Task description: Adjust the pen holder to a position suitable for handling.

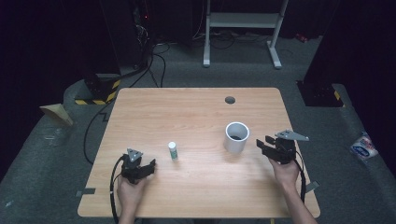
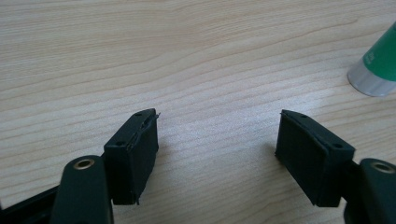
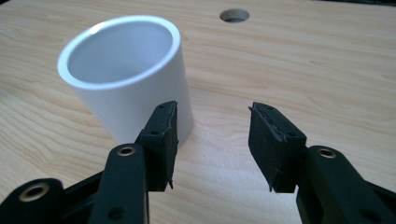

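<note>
A white cylindrical cup (image 1: 236, 136) stands upright right of the table's middle, its mouth open upward. A small green and white glue stick (image 1: 173, 150) stands upright near the middle. My left gripper (image 1: 145, 169) rests low at the front left, open and holding nothing; in the left gripper view (image 2: 217, 133) the glue stick (image 2: 377, 65) lies beyond its right jaw. My right gripper (image 1: 264, 143) is open just right of the cup; in the right gripper view (image 3: 212, 122) the cup (image 3: 128, 70) stands close behind the left jaw, apart from it.
The wooden table (image 1: 196, 112) has a round cable hole (image 1: 229, 100) near its far edge (image 3: 234, 15). Cables and a white stand's legs (image 1: 243, 28) are on the floor behind. A crumpled bag (image 1: 363, 147) lies on the floor to the right.
</note>
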Demonstrator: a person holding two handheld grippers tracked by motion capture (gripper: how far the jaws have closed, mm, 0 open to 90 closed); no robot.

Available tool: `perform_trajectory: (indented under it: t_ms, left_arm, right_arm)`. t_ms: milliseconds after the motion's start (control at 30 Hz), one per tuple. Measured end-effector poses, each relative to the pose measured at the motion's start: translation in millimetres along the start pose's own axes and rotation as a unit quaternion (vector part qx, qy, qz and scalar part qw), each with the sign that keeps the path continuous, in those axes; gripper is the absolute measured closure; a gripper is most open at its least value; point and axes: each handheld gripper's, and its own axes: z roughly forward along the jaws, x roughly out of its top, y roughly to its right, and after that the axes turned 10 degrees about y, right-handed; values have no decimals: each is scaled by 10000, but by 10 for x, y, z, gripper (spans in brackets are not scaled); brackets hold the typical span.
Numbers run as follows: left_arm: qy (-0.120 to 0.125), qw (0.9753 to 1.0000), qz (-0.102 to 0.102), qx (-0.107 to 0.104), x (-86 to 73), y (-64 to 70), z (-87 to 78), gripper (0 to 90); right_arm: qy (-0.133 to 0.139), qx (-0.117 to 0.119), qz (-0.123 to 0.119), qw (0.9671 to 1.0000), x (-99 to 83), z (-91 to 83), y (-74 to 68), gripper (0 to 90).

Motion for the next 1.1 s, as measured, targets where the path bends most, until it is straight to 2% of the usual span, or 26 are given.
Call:
perform_trajectory:
  t_ms: [267,467,567,633,900,1100]
  left_arm:
    - [2,10000,-2,9,0,1,0,295]
    - [0,10000,0,5,0,0,0,295]
    - [0,10000,1,5,0,0,0,295]
    - [3,10000,-3,11,0,1,0,295]
    - [0,10000,-2,3,0,0,0,295]
    - [0,10000,-1,5,0,0,0,295]
  right_arm:
    - [121,143,-73,9998,196,81,-98,533]
    - [159,195,-94,9996,272,136,-141,535]
    - [193,293,47,9994,326,193,-170,538]
    - [232,313,4,9992,344,228,-188,542]
    - [37,198,-93,9998,394,398,-206,588]
    - [-86,101,-48,9999,370,480,-174,626]
